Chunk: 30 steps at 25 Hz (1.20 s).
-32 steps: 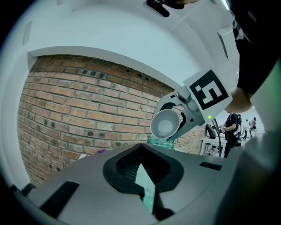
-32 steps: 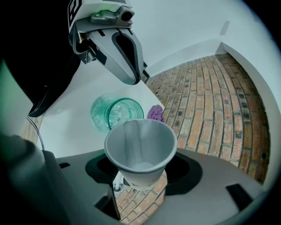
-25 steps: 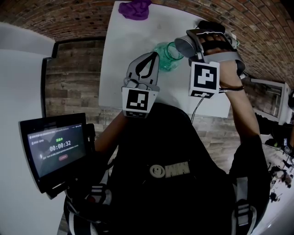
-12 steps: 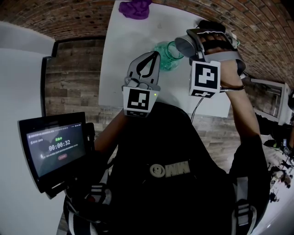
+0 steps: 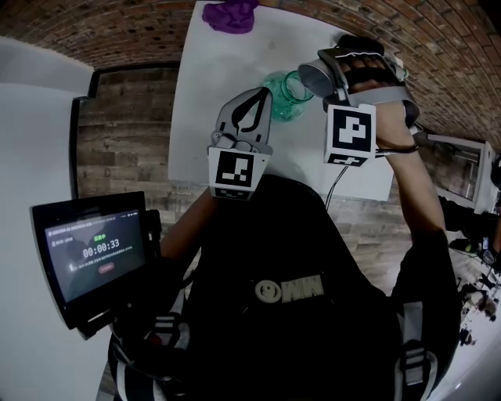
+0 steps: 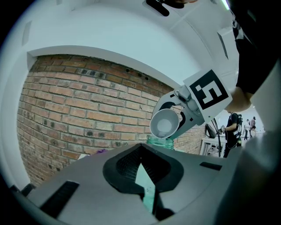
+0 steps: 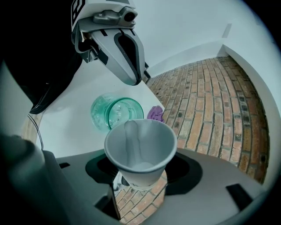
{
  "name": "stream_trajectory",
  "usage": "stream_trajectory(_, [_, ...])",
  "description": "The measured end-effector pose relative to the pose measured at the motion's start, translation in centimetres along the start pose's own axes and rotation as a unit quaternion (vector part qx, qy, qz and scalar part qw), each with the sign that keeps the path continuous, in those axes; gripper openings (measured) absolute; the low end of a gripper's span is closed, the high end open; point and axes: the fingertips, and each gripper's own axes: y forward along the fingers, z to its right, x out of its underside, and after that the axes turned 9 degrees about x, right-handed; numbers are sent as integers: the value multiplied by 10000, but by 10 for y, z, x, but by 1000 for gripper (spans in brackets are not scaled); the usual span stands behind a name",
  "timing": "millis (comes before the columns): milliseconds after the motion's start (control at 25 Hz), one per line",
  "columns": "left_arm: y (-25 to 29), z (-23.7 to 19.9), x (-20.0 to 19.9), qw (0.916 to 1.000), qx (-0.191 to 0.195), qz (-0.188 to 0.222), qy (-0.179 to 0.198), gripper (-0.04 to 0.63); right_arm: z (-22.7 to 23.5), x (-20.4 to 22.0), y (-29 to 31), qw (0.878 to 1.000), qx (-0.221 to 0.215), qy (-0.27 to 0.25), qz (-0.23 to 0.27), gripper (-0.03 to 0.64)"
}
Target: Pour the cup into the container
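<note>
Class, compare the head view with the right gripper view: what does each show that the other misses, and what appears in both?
Only the head view shows the timer screen at the person's left. Only the right gripper view shows the inside of the white cup, looking down its open mouth. Both show the green jar, the purple cloth, the white table and the left gripper beside the jar.

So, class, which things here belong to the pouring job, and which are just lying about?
In the job:
cup, held tilted
green jar, on the table

Lying about:
purple cloth, at the table's far edge
timer screen, off the table
</note>
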Motion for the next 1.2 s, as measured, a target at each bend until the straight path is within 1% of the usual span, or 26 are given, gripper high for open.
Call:
stream_trajectory(280, [0, 1, -2, 9999, 7, 75, -106, -2, 2, 1, 0, 9999, 83, -104, -30, 284])
stream_trajectory(400, [0, 1, -2, 9999, -4, 79, -85, -2, 5, 2, 0, 9996, 180, -197, -75, 284])
stream_trajectory(560, [1, 1, -2, 9999, 7, 81, -66, -2, 12, 4, -1, 9983, 391, -403, -135, 284])
stream_trajectory(680, [1, 1, -2, 10000, 5, 62, -42, -2, 13, 5, -1, 9967, 465, -646, -185, 284])
stream_trajectory(720, [1, 1, -3, 10000, 8, 67, -42, -2, 13, 5, -1, 9962, 483, -701, -174, 284])
stream_trajectory(880, [1, 1, -3, 10000, 2, 69, -48, -2, 16, -4, -2, 9962, 586, -641, 7, 284])
stream_trajectory(1200, [1, 1, -3, 10000, -12, 58, -38, -2, 18, -10, -3, 9932, 713, -916, 78, 285])
